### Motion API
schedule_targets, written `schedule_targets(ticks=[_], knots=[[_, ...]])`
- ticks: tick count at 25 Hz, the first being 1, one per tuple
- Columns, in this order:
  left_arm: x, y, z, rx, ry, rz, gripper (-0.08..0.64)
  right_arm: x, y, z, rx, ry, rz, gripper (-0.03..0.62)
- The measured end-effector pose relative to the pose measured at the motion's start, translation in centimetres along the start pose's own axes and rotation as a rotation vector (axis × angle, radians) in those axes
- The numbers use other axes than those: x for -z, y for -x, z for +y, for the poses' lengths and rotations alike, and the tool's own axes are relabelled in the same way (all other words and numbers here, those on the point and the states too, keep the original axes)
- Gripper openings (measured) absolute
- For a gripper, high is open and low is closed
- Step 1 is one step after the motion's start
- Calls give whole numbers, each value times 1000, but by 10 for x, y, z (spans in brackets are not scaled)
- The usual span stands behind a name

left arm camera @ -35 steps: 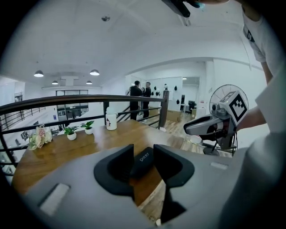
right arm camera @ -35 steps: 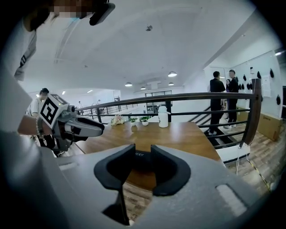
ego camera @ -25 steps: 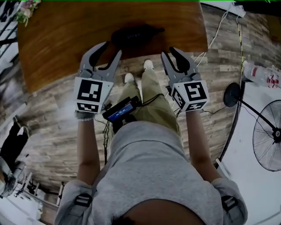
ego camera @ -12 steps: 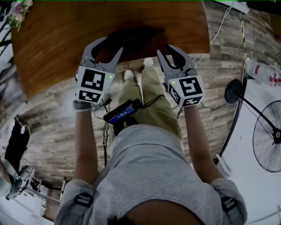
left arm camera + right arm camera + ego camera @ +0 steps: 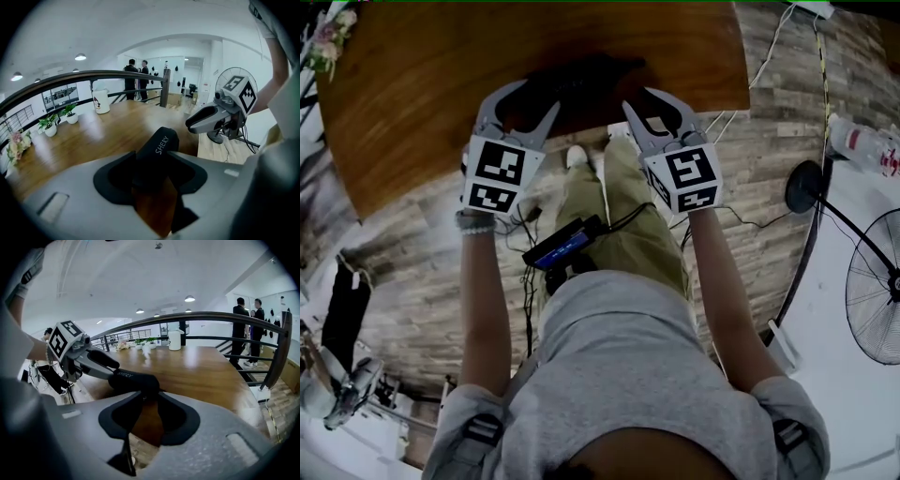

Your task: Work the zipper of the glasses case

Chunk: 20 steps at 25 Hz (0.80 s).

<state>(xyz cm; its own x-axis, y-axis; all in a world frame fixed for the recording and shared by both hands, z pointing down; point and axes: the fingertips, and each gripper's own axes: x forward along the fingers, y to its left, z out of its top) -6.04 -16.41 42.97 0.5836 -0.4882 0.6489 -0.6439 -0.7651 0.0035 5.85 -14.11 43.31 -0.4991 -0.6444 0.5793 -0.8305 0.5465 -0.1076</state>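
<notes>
A black zippered glasses case [image 5: 581, 80] marked SHERY lies near the front edge of the brown wooden table [image 5: 412, 103]. My left gripper [image 5: 530, 98] is at the case's left end. Its jaws have just been opening, and the case end [image 5: 161, 140] lies between them without the pads [image 5: 117, 176] pressing on it. My right gripper [image 5: 642, 101] is at the case's right end, open, with the case tip [image 5: 133, 379] just beyond its fingertips. Each gripper shows in the other's view: the right gripper [image 5: 192, 125] and the left gripper [image 5: 101, 359].
A white mug [image 5: 101, 101] and potted plants [image 5: 49, 125] stand far back on the table, by a dark railing [image 5: 225, 315]. Two people [image 5: 248, 329] stand beyond it. A floor fan [image 5: 877, 281], cables and a water bottle [image 5: 862, 145] are on the floor at the right.
Both grippers have come down and forward to the two ends of the case. The left jaws stand wider than before.
</notes>
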Motion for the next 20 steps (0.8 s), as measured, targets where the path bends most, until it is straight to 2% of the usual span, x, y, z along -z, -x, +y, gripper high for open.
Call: schedule_targets(ticks=[8,16,20], knots=[[0,-1,4,19,34,-5,203,13,-19,5,-27,40,53,110],[1,-2,4,18,14,-1,204,17,-35,12,-50,120,82,89],[1,-2,4,19,17,0,204,21,-41,15,-62,117,104,89]])
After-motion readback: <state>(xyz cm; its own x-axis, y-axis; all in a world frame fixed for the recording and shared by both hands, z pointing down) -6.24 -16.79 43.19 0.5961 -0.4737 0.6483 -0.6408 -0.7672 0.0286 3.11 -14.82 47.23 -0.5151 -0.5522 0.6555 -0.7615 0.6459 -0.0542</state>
